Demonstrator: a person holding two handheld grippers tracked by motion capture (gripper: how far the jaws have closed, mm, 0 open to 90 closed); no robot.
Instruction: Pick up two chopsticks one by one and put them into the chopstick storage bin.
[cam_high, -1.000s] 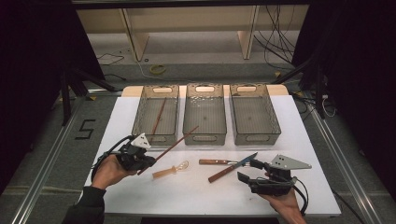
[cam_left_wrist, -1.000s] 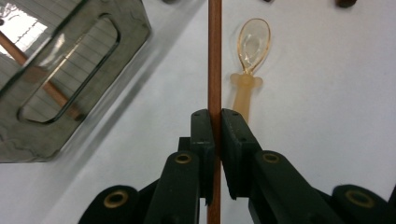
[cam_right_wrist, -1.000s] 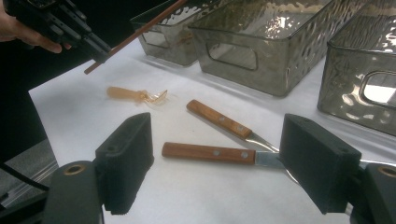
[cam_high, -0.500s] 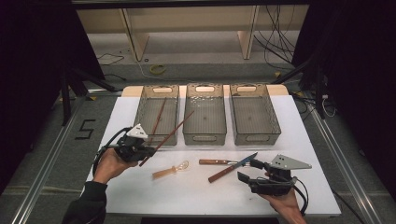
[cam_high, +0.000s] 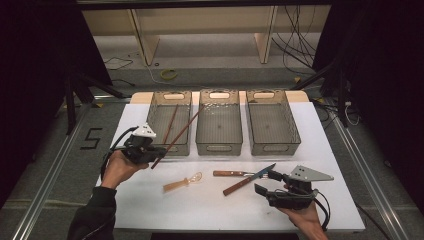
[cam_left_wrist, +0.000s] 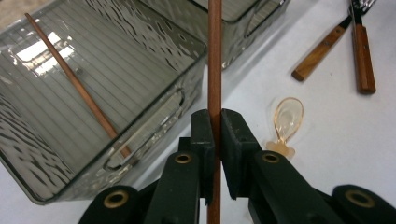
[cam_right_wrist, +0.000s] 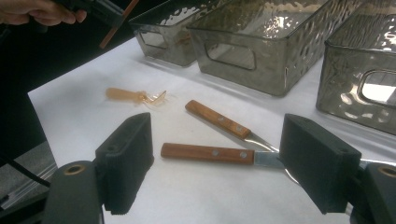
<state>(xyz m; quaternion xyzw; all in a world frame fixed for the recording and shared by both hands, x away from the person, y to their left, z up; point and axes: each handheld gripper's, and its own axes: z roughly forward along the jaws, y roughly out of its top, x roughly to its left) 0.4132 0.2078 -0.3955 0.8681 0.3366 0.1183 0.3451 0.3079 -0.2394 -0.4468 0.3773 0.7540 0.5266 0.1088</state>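
My left gripper is shut on a brown chopstick, which slants up over the left bin. In the left gripper view the chopstick runs straight up between the closed jaws. A second chopstick lies inside that bin. My right gripper rests open at the front right of the table. Its pads stand wide apart in the right gripper view, with two wooden-handled knives crossed on the white mat just beyond them.
A translucent orange spoon lies on the mat between the grippers. The middle bin and the right bin stand in a row with the left one. The two knives lie left of the right gripper.
My left gripper has moved away from me and leftward with the chopstick, whose far end now reaches over the left bin. The right gripper has stayed put.
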